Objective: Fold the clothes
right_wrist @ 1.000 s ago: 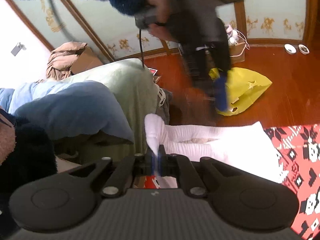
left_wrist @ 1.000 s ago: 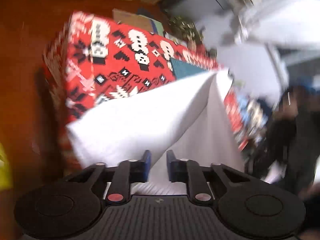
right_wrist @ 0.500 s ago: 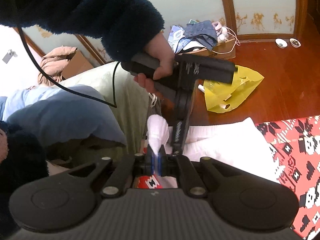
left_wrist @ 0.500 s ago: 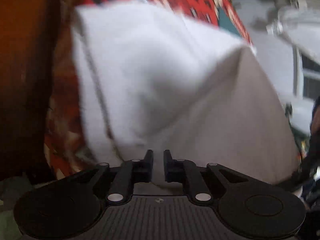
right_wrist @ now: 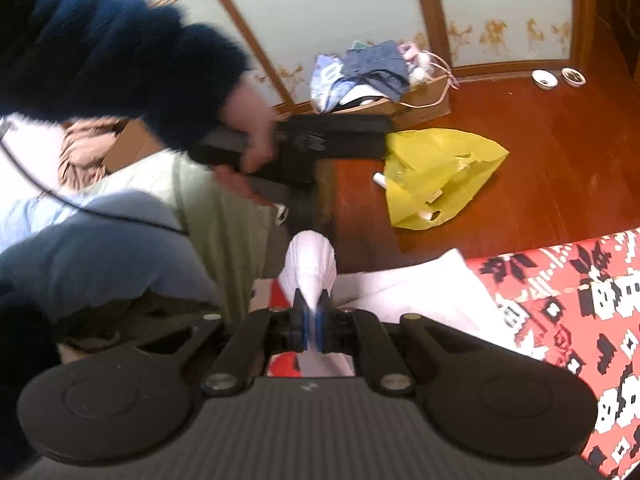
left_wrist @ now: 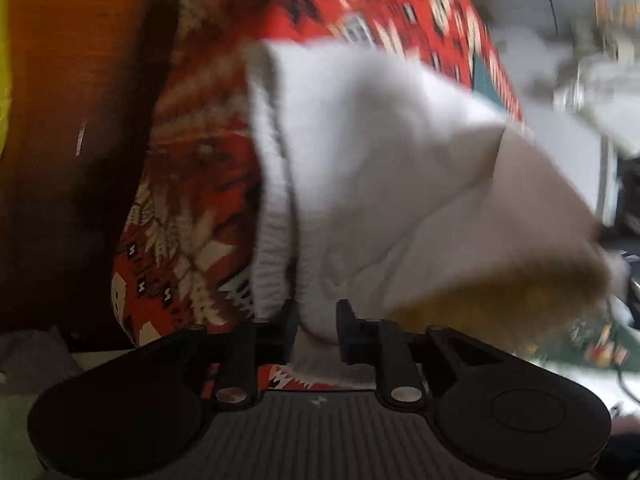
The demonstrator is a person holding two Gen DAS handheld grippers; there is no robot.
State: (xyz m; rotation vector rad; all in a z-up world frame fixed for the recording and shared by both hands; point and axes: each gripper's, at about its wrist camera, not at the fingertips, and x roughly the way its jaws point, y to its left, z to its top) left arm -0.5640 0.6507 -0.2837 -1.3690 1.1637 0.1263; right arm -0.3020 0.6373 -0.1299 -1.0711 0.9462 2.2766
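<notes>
Dropped lower since a second ago: left claw [left_wrist: 314,330], white garment [left_wrist: 360,168] now filling centre, draped over red patterned bench cover [left_wrist: 192,208]. Jaws opening, cloth fold between them, pads no longer pressing. Wood floor [left_wrist: 68,100] at 9 o'clock. Right claw [right_wrist: 312,316] clamped together on bunched white corner, tuft poking up at 12 o'clock. Hand [right_wrist: 252,120] in dark fuzzy sleeve [right_wrist: 100,52] at 10 o'clock; yellow bag [right_wrist: 436,176] at 2 o'clock.

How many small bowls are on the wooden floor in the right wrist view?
2: one small bowl by the wall at the upper right, the second bowl just to its right. Others may be hidden behind the yellow bag.
</notes>
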